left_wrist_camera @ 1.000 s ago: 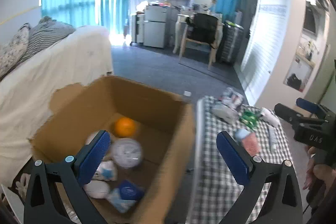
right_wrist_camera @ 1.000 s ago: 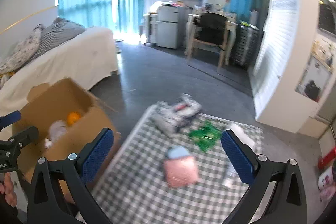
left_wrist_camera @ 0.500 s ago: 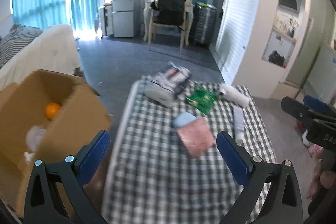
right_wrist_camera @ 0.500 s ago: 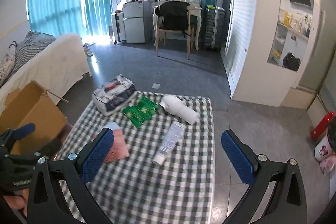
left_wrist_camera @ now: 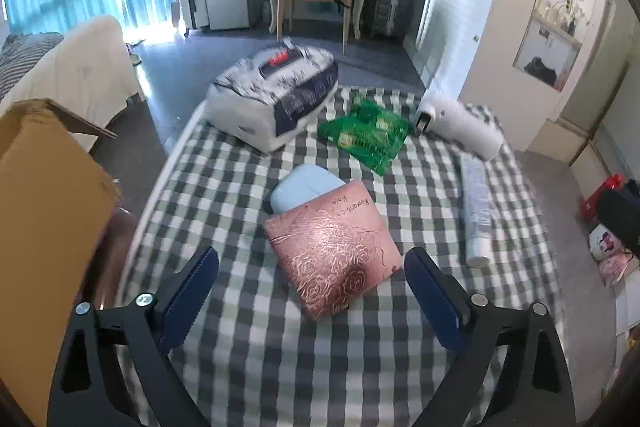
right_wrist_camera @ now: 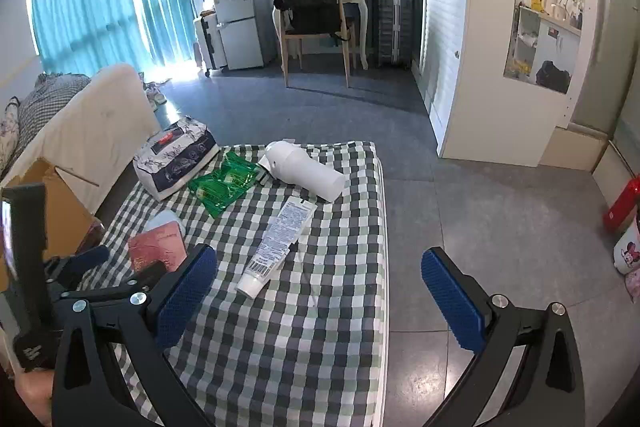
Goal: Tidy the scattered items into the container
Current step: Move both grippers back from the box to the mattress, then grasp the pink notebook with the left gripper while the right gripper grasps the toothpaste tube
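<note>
The step in hand looks like reaching for the next item. The left hand-held gripper (left_wrist_camera: 311,281) stands wide but is closing, its blue pads flanking the near end of the pink rose-patterned box (left_wrist_camera: 334,254) at the centre of the left wrist view, not yet pressing it. The next move calls for lowering further so the pads bite the box's sides, then carrying it to the cardboard box (left_wrist_camera: 44,195) at the left edge. The pink box lies flat and skewed on the checked surface (left_wrist_camera: 256,355), overlapping a pale blue case (left_wrist_camera: 301,187). The right hand-held gripper (right_wrist_camera: 319,289) is wide and empty, low in its frame beside the white tube (right_wrist_camera: 280,241).
</note>
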Motion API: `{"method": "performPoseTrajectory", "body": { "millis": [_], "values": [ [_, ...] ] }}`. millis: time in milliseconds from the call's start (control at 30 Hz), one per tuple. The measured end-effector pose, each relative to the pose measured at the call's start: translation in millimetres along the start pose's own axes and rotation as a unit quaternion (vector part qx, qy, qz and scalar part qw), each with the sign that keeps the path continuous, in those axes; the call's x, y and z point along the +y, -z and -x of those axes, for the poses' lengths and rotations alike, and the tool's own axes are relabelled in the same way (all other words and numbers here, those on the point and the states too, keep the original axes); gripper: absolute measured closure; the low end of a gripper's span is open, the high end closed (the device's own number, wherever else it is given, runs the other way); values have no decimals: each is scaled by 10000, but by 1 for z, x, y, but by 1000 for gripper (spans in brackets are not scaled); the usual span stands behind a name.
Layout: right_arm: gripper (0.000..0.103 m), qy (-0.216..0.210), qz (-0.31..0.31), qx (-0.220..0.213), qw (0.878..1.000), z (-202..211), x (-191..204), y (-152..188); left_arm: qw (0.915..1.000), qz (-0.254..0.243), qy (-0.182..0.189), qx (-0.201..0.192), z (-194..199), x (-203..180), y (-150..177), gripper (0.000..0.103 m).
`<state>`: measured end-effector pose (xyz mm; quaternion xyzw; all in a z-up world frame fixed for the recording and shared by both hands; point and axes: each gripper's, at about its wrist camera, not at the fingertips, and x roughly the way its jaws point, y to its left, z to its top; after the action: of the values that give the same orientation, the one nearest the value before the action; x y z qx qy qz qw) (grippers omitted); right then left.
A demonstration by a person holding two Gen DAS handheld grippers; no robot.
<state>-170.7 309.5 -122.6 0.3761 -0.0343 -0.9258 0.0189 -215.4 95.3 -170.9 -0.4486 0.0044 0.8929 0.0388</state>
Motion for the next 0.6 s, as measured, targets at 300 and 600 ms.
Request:
{"method": "performPoseTrajectory", "body": {
  "millis": [300, 600],
  "values": [
    [0, -50, 81, 46, 9999, -15, 4, -3, 9999, 52, 71, 89, -23, -6, 1, 17],
    [0, -58, 61, 122, 9999, -27, 4, -4, 9996, 77, 272, 77, -25, -9, 2, 31]
  ]
}}
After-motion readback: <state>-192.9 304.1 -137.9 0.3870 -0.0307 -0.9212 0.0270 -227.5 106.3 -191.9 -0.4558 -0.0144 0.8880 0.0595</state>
